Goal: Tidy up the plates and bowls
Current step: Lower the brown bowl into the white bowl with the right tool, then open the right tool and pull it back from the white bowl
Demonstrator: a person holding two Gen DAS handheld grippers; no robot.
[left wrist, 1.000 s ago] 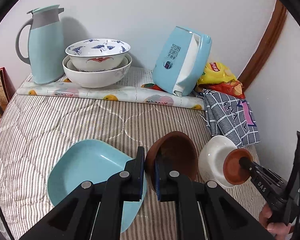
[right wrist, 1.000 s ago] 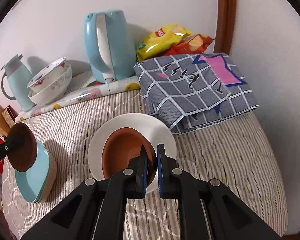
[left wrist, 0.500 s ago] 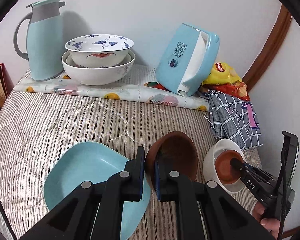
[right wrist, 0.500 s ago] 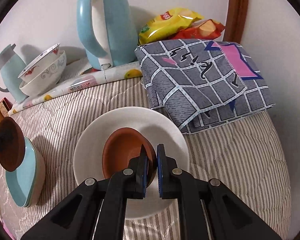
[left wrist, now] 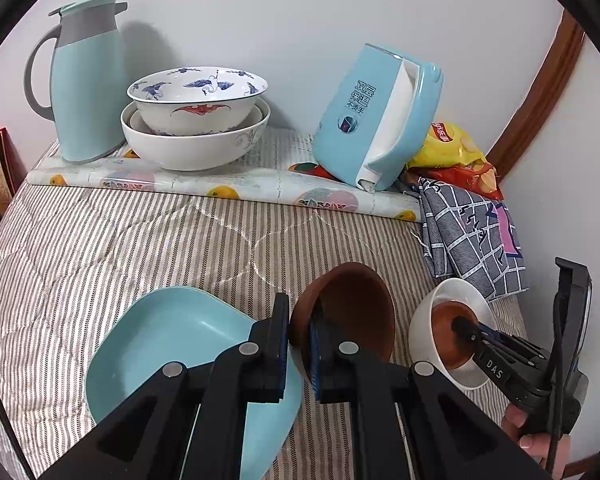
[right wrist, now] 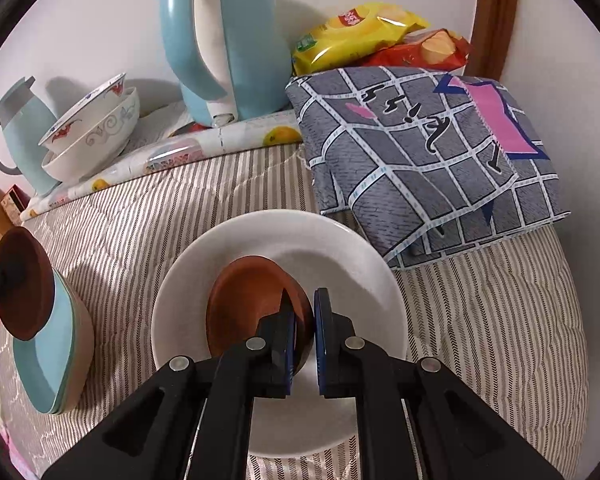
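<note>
Left wrist view: left gripper (left wrist: pixel 299 338) clamped on rim of brown bowl (left wrist: pixel 352 312), tilted, held above blue plate (left wrist: pixel 168 344).

Right wrist view: right gripper (right wrist: pixel 303 332) clamped on second brown bowl (right wrist: pixel 252 312), matte terracotta, inside white bowl (right wrist: pixel 340 256) on striped quilt (right wrist: pixel 480 320).

Brown bowls (left wrist: pixel 348 312), white plate (right wrist: pixel 340 248), turquoise dish (left wrist: pixel 172 344), striped bedding (left wrist: pixel 140 240).
</note>
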